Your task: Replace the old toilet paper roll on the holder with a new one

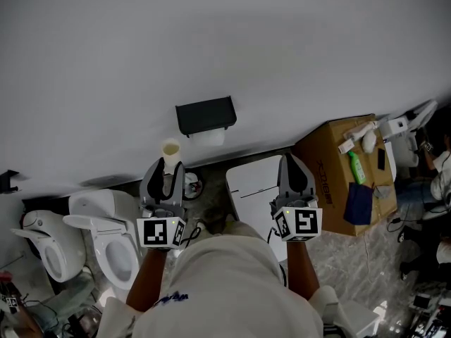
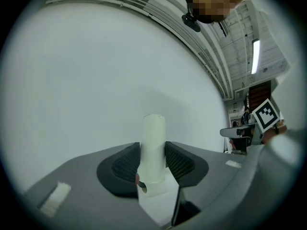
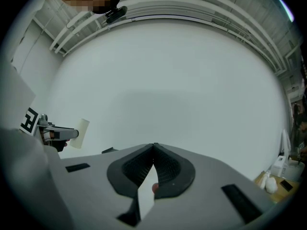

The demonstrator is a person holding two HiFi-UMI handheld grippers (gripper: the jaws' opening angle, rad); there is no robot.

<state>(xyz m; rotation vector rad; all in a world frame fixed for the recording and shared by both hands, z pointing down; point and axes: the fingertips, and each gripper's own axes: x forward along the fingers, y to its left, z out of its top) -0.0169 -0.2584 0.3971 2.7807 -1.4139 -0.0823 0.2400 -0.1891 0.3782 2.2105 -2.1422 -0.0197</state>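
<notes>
A black toilet paper holder hangs on the white wall, and a white roll shows under its cover. My left gripper is below and left of the holder, shut on a pale cardboard tube that stands upright between its pads. In the left gripper view the tube rises above the gripper. My right gripper is level with the left one, below and right of the holder, shut with nothing in it. The right gripper view shows its pads pressed together and the tube far left.
Two white toilets stand at lower left. A white panel lies on the floor between the grippers. A cardboard box at right carries a green bottle and a blue bag. A small round object sits by the wall.
</notes>
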